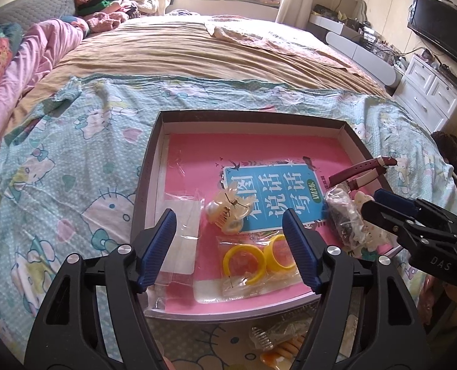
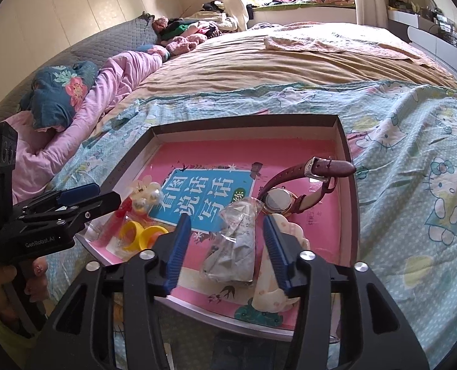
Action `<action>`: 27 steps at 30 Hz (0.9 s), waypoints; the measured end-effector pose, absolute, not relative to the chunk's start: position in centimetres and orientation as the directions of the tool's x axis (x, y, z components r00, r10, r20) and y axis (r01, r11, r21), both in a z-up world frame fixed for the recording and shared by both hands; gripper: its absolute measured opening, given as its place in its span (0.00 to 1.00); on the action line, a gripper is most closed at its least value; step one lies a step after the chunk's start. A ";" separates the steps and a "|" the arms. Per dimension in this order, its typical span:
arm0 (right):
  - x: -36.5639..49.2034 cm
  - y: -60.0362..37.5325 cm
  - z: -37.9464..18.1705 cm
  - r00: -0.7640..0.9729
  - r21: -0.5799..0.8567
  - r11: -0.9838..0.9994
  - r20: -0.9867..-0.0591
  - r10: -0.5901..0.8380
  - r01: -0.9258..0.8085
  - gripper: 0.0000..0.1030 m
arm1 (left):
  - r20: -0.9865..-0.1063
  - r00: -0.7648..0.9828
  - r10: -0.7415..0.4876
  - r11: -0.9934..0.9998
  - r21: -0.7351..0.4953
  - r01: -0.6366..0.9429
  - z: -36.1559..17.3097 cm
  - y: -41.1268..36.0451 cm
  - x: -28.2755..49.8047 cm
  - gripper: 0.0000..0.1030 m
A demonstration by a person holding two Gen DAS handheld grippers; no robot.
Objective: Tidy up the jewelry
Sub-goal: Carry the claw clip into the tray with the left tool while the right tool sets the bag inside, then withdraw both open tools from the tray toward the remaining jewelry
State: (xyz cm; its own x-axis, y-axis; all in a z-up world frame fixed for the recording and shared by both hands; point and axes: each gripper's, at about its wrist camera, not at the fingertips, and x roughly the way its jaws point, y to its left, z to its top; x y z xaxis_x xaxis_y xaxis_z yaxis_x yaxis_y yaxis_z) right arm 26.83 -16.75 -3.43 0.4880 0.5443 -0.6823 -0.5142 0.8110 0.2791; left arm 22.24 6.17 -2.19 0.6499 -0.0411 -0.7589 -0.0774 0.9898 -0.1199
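Observation:
A shallow box (image 1: 150, 166) (image 2: 347, 166) lies on the bed, a pink book inside it. In it are a clear bag of yellow rings (image 1: 244, 262) (image 2: 142, 236), a pale pearl hair clip (image 1: 228, 212) (image 2: 145, 197), a clear bag with dark jewelry (image 1: 344, 215) (image 2: 234, 243), a cream clip (image 2: 281, 277) and a maroon-strap watch (image 1: 364, 171) (image 2: 290, 197). My left gripper (image 1: 230, 245) is open above the rings bag, empty. My right gripper (image 2: 225, 251) is open around the dark jewelry bag, not closed on it.
More clear-bagged clips (image 1: 277, 339) lie on the Hello Kitty sheet (image 1: 59, 185) in front of the box. A pink quilt (image 2: 74, 129) and pillows lie at the left. White drawers (image 1: 429, 95) and a TV (image 1: 441, 27) stand at the right.

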 end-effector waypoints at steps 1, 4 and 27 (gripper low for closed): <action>26.7 -16.9 -3.3 0.493 0.280 0.813 -0.679 0.544 -0.511 0.60 | -0.758 0.651 -0.041 0.990 -0.120 -0.078 -2.1 6.2 22.2 0.62; 26.5 -17.5 -2.8 0.509 0.293 0.817 -0.665 0.547 -0.496 0.75 | -0.754 0.655 -0.039 0.990 -0.118 -0.077 -1.7 6.1 21.9 0.62; 24.1 -19.6 0.8 0.576 0.278 0.825 -0.607 0.547 -0.491 0.95 | -0.701 0.713 -0.001 0.992 -0.088 -0.085 1.7 5.7 19.4 0.88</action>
